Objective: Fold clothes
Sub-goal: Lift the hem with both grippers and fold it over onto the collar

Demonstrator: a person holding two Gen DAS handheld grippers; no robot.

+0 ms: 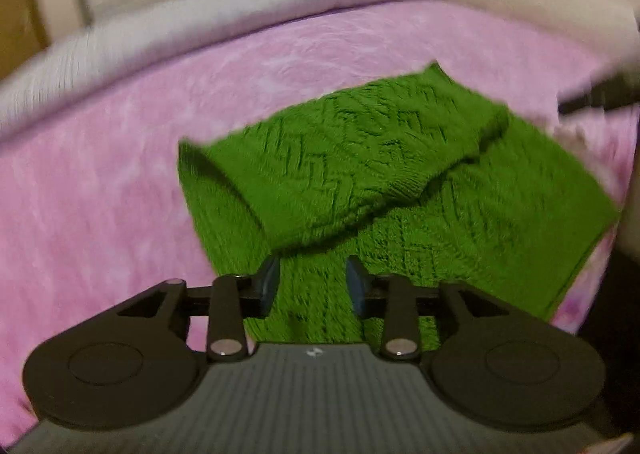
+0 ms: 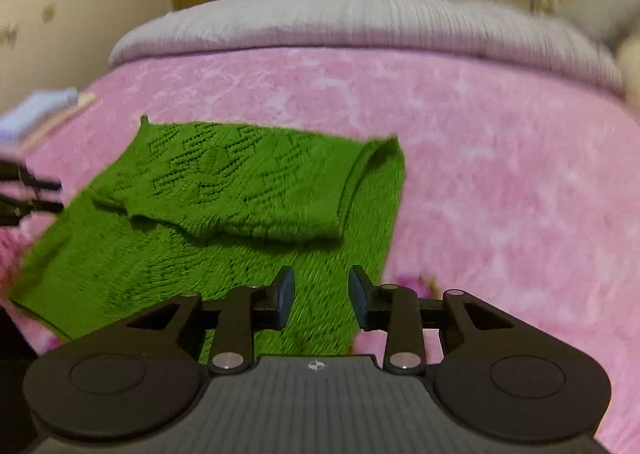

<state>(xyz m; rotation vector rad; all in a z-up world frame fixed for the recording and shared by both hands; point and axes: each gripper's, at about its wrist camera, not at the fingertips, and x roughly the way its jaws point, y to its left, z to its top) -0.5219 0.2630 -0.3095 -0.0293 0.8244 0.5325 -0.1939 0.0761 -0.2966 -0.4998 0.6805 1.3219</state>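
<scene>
Green knit garment (image 1: pixel 400 174): chunky cable-pattern wool, spread on the pink plush bedspread (image 1: pixel 100 174), upper part doubled over the lower layer, fold edge running across the middle, lower layer reaching toward the near bed edge.
Fold state: one layer on another, edges roughly square; fits either a half-way fold awaiting another, or a finished bundle just laid down; not settled by these views.
Left gripper (image 1: pixel 312 284): black two-finger tool with blue pads, poised over the garment's near left part, fingers parted, nothing between them, cloth visible through the gap.
Right gripper (image 2: pixel 321 296): same build, above the near right edge of the knit, fingers spread apart and empty.
Reason for placement: one tool over each near side, likely so both bottom corners sit within reach at once and the cloth could lift evenly.
Grey ribbed pillow or bolster (image 2: pixel 360 22): along the far bed edge, well apart from the garment.
Blur: streaking in both views, so fine stitches and hems hard to read.
</scene>
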